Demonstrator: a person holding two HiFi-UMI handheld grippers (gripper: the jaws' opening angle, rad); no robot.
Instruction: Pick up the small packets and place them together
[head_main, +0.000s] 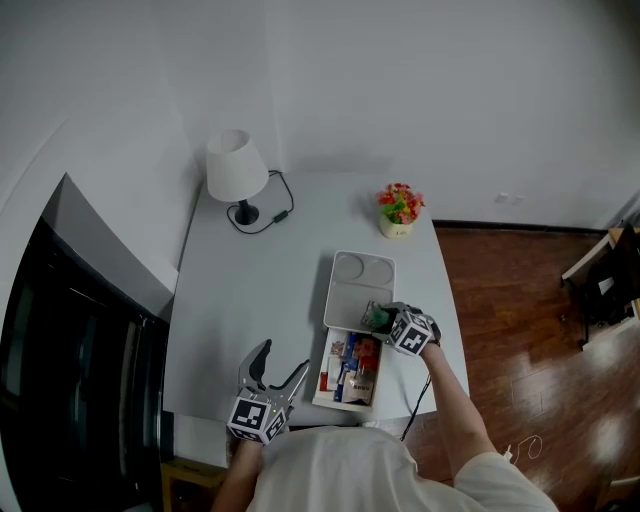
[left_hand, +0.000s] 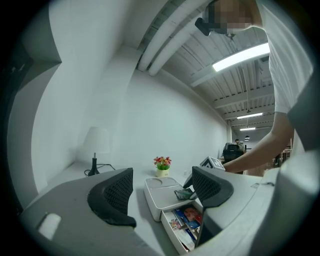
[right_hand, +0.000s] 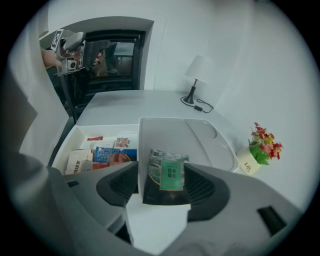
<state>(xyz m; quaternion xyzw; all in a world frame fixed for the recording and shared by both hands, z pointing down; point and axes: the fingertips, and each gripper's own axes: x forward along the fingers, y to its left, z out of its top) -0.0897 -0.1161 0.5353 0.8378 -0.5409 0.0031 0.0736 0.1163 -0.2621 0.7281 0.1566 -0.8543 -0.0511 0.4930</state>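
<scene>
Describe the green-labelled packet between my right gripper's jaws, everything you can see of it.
The packet is a small flat pouch, dark and glossy-looking, with a green label bearing pale print and a crinkled top edge. It lies on the white box's lid, near the edge above the open drawer. The right gripper has a jaw on either side of it, and they seem not to press on it.

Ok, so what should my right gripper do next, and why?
Probably lift the right gripper straight up and away: its jaws stand apart around the green packet, which already lies on the white box's top. More packets wait in the open drawer.
</scene>
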